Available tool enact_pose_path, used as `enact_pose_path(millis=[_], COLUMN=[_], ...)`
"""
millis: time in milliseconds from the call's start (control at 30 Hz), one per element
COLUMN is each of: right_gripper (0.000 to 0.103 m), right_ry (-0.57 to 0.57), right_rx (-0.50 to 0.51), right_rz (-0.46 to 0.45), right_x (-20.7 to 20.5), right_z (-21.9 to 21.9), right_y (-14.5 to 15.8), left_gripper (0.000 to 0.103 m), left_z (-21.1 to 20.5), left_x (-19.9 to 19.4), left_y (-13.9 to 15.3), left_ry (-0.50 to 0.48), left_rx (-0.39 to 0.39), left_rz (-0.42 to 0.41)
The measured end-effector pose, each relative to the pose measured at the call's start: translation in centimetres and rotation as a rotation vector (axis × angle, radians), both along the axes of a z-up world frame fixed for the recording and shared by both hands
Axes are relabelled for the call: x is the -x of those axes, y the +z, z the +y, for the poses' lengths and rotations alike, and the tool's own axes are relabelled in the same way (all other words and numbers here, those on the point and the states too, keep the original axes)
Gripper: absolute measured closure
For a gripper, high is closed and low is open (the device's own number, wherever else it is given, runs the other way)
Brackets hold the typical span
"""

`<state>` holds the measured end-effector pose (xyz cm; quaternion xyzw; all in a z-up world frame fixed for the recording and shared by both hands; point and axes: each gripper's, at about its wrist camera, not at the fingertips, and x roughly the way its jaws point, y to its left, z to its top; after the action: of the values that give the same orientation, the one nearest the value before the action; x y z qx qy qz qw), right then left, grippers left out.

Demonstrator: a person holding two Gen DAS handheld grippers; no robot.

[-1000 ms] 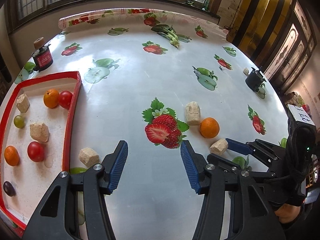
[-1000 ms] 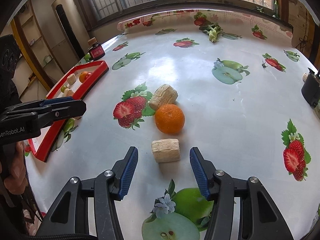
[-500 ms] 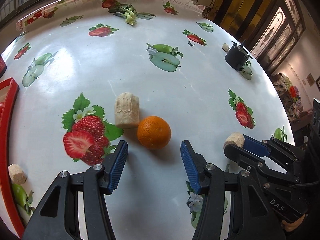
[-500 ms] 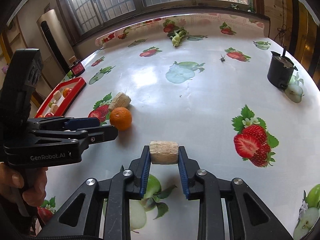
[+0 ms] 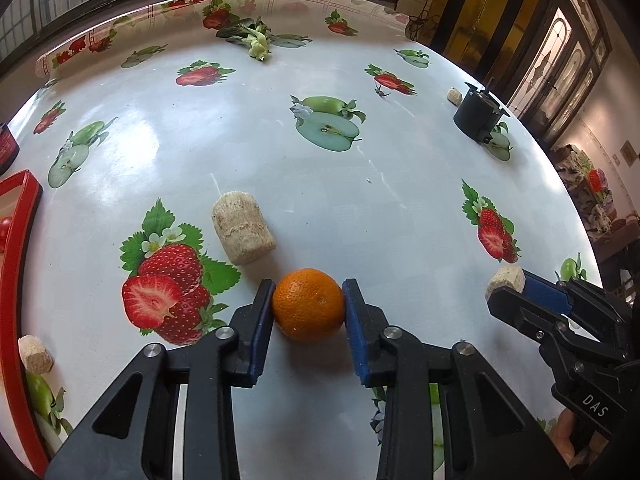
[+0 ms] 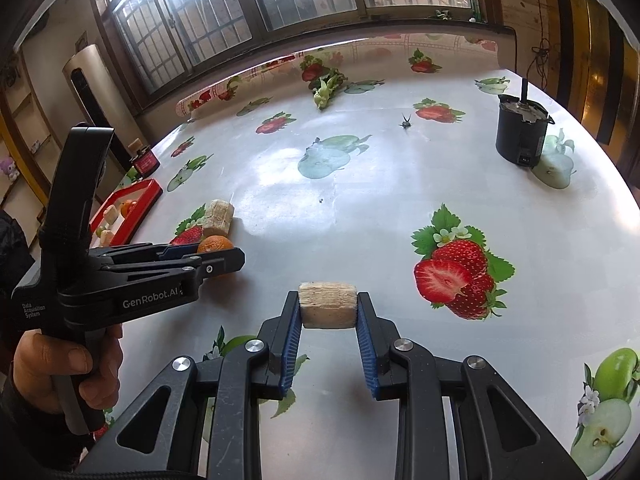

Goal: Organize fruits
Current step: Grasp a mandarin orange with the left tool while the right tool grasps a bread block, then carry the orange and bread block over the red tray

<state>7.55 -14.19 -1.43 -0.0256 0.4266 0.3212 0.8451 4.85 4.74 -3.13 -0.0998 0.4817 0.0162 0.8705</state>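
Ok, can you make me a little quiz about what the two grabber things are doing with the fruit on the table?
1. True or false: the left gripper has the round orange tangerine between its blue pads.
2. What does the right gripper hold? A) a green grape B) a beige cork-like chunk C) a red tomato
3. Fill in: the red-rimmed tray lies to the ____ in the right wrist view.

Key: 1 true, and its jaws are closing on it. 2 B, the beige cork-like chunk. 3 left.

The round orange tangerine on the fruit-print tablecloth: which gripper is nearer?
Left. The left gripper is closing around the round orange tangerine; the right gripper holds a beige cork-like block off to its side.
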Motion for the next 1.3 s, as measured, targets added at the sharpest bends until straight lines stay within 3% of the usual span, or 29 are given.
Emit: enact_pose_path(millis=[500, 1300], right_gripper=[0.076, 0.076], right_ry=[0.088, 0.270], right_rx=[-0.012, -0.019], right_rz=[-0.036, -0.070], right_x=[2.9, 7.3], right_z=[3.8, 11.8], right_y=[1.7, 3.6], left_gripper=[0.072, 0.072], left_z=[3.2, 9.8], left_x=[6.6, 14.1], left_y=[3.0, 4.2], left_ry=[0.086, 0.277], left_rx=[-0.021, -0.055], left_rz=[-0.068, -0.102])
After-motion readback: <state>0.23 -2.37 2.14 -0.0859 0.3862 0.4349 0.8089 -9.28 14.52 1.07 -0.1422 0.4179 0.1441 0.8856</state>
